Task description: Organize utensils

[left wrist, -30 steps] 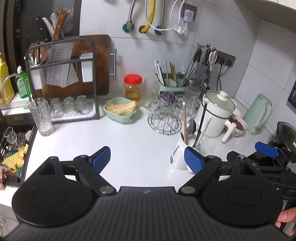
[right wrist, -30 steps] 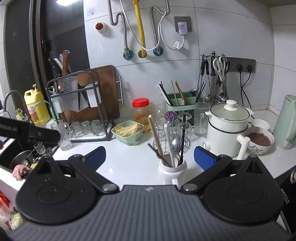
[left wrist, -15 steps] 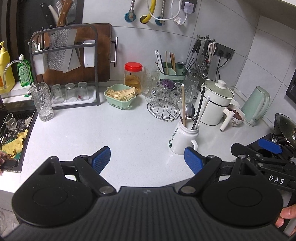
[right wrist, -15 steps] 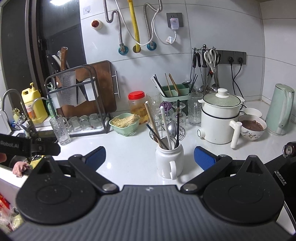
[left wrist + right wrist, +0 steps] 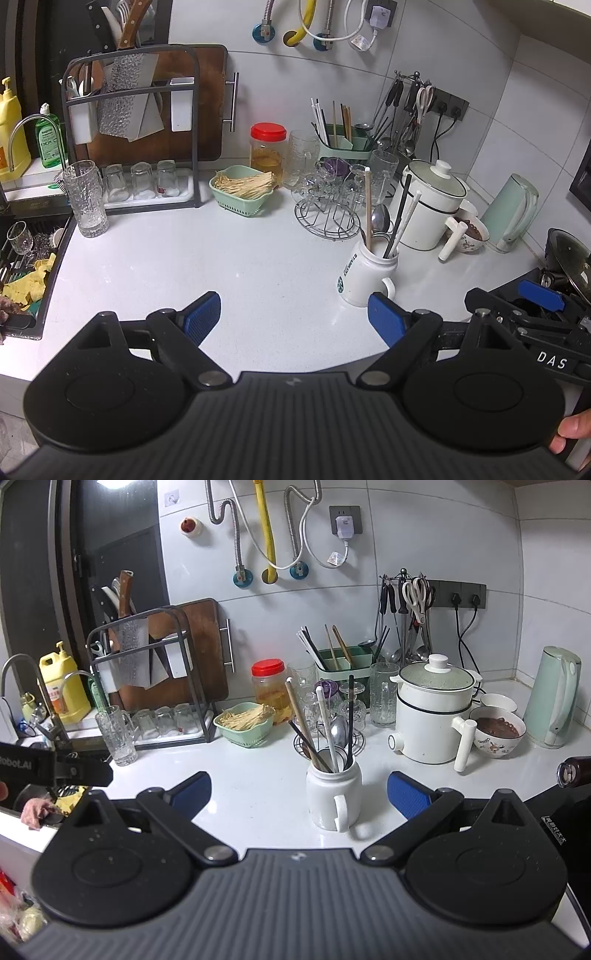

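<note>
mug [image 5: 333, 794] upright on table [image 5: 258, 786], handle toward right camera; utensils [image 5: 334, 723] stand in it, long axes near vertical, tips fanning up | right claw [image 5: 299, 792] wide open, empty, mug between its fingers untouched, angled slightly down | left claw [image 5: 294, 314] wide open, empty, tilted steeper down, mug just beside its right finger

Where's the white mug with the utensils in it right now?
The white mug stands on the counter, centred in the right wrist view, just before the wire glass rack, left of the white pot.
</note>
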